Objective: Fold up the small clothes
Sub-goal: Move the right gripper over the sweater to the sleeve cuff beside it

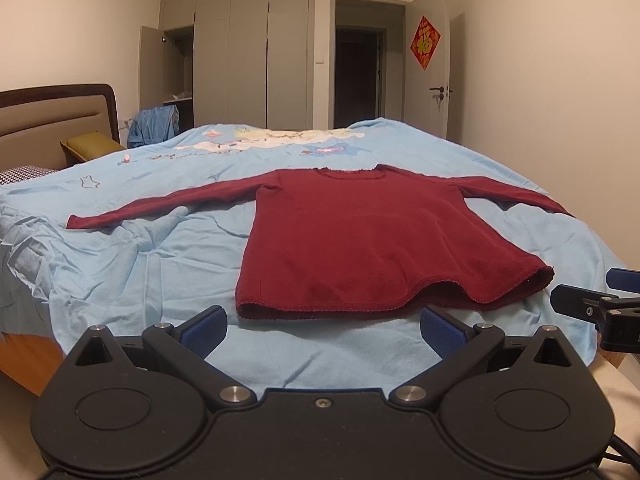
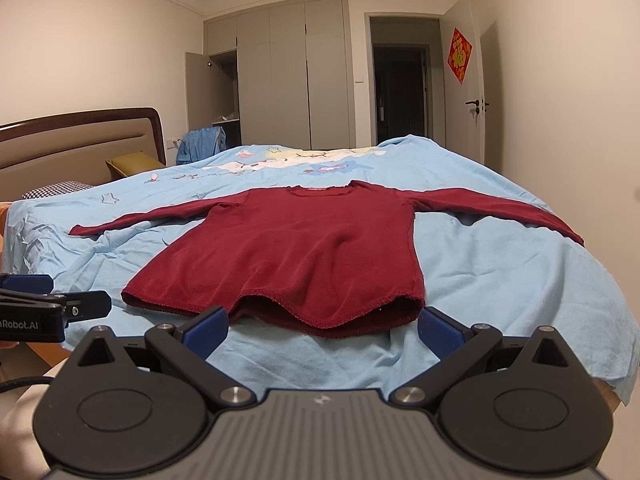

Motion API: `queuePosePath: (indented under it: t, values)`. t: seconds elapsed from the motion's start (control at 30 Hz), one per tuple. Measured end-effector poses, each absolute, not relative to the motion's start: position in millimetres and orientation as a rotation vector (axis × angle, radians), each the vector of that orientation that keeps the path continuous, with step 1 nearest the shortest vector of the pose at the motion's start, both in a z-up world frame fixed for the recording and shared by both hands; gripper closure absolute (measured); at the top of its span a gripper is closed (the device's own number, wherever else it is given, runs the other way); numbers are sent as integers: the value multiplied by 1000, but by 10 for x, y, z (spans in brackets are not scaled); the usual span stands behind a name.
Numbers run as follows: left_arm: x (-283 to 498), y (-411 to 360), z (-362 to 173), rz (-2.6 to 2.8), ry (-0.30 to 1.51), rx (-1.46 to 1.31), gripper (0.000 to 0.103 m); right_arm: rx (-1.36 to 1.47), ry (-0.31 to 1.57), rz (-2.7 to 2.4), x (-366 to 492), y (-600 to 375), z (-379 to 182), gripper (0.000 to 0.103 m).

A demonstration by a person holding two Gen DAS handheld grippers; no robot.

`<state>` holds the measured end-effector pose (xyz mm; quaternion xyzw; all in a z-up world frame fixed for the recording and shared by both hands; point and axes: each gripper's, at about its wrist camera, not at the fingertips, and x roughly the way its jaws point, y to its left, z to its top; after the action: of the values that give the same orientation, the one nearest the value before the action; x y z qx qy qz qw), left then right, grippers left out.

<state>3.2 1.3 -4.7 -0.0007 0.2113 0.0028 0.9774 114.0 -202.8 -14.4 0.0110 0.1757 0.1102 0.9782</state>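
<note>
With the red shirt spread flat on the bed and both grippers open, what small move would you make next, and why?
Probably ease the left gripper forward and left toward the left sleeve. The red shirt lies flat on the blue sheet, sleeves out, nothing held; the right gripper is open too, so a sleeve fold seems first.

Small dark-red long-sleeved top (image 1: 360, 232), flat on the bed, sleeves spread wide, hem nearest, unfolded.
</note>
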Motion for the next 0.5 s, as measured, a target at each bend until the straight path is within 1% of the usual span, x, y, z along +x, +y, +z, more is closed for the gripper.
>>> queuePosePath:
  t: [0.27, 0.5]
  values:
    - [288, 36, 62, -6, 482, 9, 1, 19, 497, 231, 1343, -2035, -171, 0]
    - [731, -35, 287, -23, 475, 37, 1, -6, 504, 217, 1498, -2033, -102, 0]
